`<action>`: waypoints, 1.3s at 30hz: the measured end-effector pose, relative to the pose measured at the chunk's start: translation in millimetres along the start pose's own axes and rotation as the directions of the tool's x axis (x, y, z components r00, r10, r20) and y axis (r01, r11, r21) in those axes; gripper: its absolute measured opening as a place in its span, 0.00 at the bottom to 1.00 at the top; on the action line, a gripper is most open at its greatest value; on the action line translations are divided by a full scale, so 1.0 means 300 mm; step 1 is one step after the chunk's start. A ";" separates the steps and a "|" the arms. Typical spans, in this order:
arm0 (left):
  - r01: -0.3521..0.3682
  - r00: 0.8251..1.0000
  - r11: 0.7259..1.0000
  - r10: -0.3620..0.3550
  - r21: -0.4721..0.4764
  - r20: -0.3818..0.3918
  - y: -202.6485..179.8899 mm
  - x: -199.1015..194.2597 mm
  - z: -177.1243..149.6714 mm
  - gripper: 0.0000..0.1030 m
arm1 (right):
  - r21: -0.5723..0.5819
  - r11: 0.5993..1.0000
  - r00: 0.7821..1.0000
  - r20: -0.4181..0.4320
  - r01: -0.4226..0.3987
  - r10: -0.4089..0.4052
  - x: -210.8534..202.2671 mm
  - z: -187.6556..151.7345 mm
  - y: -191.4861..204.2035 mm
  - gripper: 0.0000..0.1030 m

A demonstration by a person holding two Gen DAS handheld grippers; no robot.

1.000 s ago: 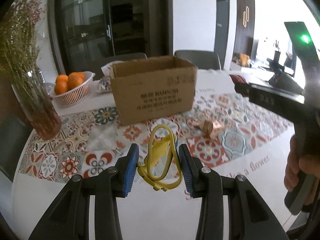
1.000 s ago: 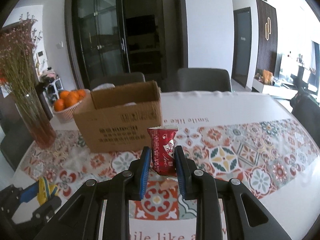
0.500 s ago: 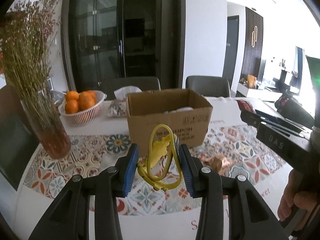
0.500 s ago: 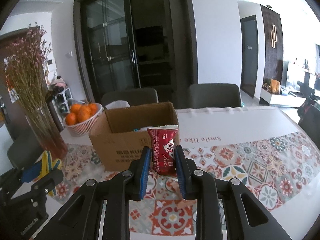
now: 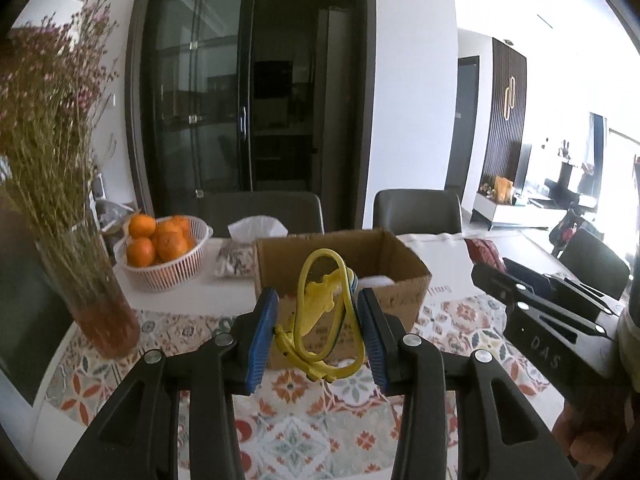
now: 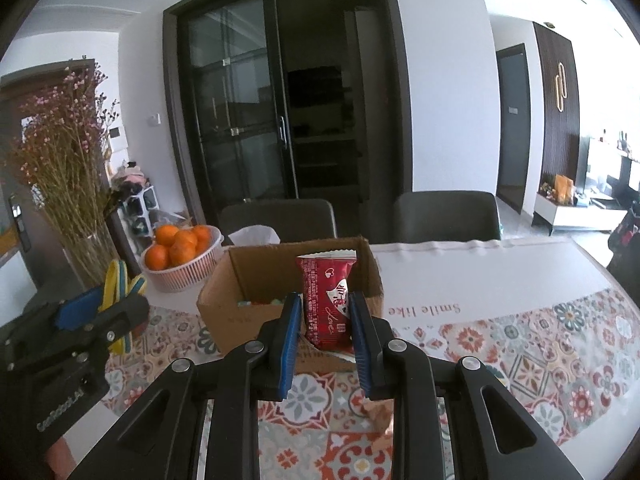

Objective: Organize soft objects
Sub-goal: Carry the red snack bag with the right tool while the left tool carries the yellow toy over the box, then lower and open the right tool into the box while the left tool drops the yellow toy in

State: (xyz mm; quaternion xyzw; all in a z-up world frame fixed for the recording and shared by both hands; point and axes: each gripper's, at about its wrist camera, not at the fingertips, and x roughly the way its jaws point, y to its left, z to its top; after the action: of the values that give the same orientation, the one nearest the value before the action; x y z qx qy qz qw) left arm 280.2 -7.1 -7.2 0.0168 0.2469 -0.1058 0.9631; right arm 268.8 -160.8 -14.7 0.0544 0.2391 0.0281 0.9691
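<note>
My left gripper (image 5: 316, 312) is shut on a floppy yellow loop toy (image 5: 320, 312) with a blue edge, held up in front of the open cardboard box (image 5: 404, 276). In the right wrist view my right gripper (image 6: 325, 318) is shut on a red snack packet (image 6: 327, 300), upright between the blue pads, just before the same box (image 6: 224, 300). The box holds a white item and some coloured pieces. The left gripper (image 6: 96, 312) with the toy shows at the left of the right wrist view; the right gripper's body (image 5: 552, 320) crosses the right of the left wrist view.
A white basket of oranges (image 5: 160, 256) and a tissue pack (image 5: 236, 256) stand behind the box. A glass vase of dried flowers (image 5: 96, 300) is at the left. A small brown wrapper (image 6: 378, 412) lies on the patterned tablecloth (image 6: 520, 344). Dark chairs (image 6: 444, 216) line the far side.
Both grippers have risen with their loads and come nearer the box, whose open top now shows. The brown wrapper has dropped behind the left gripper's fingers.
</note>
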 end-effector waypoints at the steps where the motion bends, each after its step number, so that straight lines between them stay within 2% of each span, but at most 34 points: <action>1: -0.002 1.000 1.000 0.002 0.003 0.004 0.000 0.004 0.008 0.40 | -0.001 1.000 1.000 0.002 -0.004 0.004 0.008 0.008 0.001 0.25; 22: 0.032 0.998 0.999 -0.032 0.011 0.045 0.018 0.169 0.209 0.40 | -0.048 0.998 0.997 0.057 -0.041 0.044 0.143 0.202 0.037 0.25; 34: 0.063 0.998 0.998 -0.063 0.009 -0.004 0.037 0.296 0.303 0.40 | -0.045 0.997 0.997 -0.023 -0.070 0.069 0.307 0.286 0.023 0.25; 39: 0.079 0.995 0.997 -0.079 0.004 -0.060 0.050 0.380 0.324 0.40 | -0.036 0.996 0.993 -0.080 -0.086 0.083 0.384 0.305 0.006 0.25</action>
State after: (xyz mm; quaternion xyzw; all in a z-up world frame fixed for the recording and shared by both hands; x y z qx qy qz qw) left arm 426.9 -23.0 23.2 0.0132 0.2758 -0.1441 0.9503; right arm 413.3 -158.1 13.1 0.0441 0.2738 0.0759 0.9578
